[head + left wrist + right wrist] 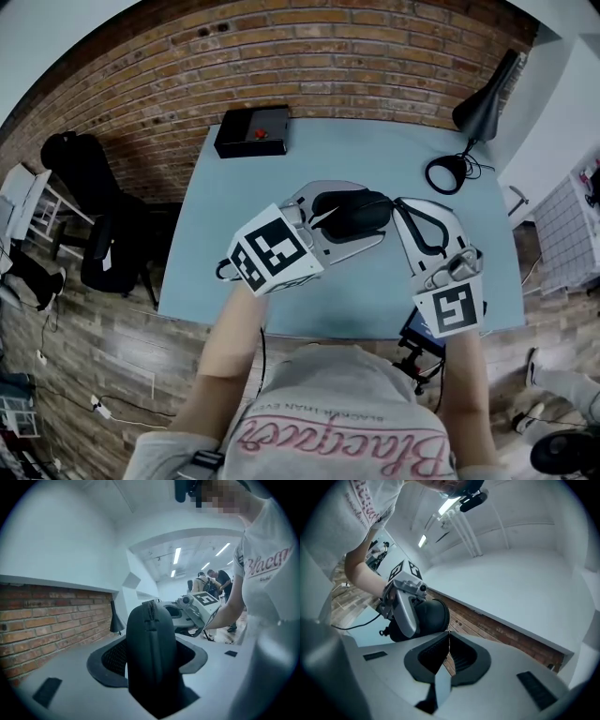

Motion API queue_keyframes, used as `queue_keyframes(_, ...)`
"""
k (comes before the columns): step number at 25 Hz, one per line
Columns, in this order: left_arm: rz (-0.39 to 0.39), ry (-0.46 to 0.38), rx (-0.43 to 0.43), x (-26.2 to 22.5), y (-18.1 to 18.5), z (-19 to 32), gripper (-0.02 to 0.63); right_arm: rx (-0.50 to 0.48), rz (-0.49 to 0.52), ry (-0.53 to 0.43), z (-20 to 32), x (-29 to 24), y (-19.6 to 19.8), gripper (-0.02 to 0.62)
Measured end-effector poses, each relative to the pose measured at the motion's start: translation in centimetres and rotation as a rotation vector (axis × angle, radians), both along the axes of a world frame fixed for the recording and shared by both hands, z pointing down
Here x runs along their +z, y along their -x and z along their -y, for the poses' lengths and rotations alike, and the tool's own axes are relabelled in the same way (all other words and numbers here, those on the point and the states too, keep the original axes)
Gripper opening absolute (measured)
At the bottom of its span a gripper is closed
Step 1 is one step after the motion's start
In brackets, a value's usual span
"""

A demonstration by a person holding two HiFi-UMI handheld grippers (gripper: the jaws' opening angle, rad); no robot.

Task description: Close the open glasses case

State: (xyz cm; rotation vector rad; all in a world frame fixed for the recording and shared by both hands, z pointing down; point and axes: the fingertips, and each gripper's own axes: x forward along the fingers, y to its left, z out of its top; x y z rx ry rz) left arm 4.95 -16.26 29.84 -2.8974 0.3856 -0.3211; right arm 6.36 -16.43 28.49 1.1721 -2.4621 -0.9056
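The black zip-up glasses case (364, 210) is held just above the pale blue table (244, 187), near its middle. My left gripper (342, 223) is shut on it, one jaw on each side. In the left gripper view the case (151, 634) fills the gap between the jaws of my left gripper (150, 662), zipper seam up. My right gripper (405, 206) is at the case's right end. Its jaws (447, 644) are shut on a thin zipper pull (449, 638) that runs to the case (431, 616). Whether the case still gapes is hidden.
A black box with a red button (253, 129) sits at the table's far left corner. A black desk lamp (480, 108) stands at the far right, and its round base (450, 173) lies close to my right gripper. A dark chair (103, 234) stands left of the table.
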Motion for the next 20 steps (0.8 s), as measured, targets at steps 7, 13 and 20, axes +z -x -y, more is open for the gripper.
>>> queue_keyframes(7, 0.253, 0.137, 0.014, 2.7, 0.0, 0.4, 0.262, 0.012, -0.178, -0.075, 0.1, 0.7, 0.2, 0.021)
queue_keyframes(13, 0.402, 0.174, 0.002, 5.0, 0.4, 0.4, 0.262, 0.013, -0.349, -0.134, -0.1, 2.0, 0.6, 0.023)
queue_keyframes(20, 0.585, 0.145, -0.036, 6.8, 0.9, 1.1, 0.262, 0.004, -0.525, -0.209, 0.1, 2.4, 1.6, 0.023)
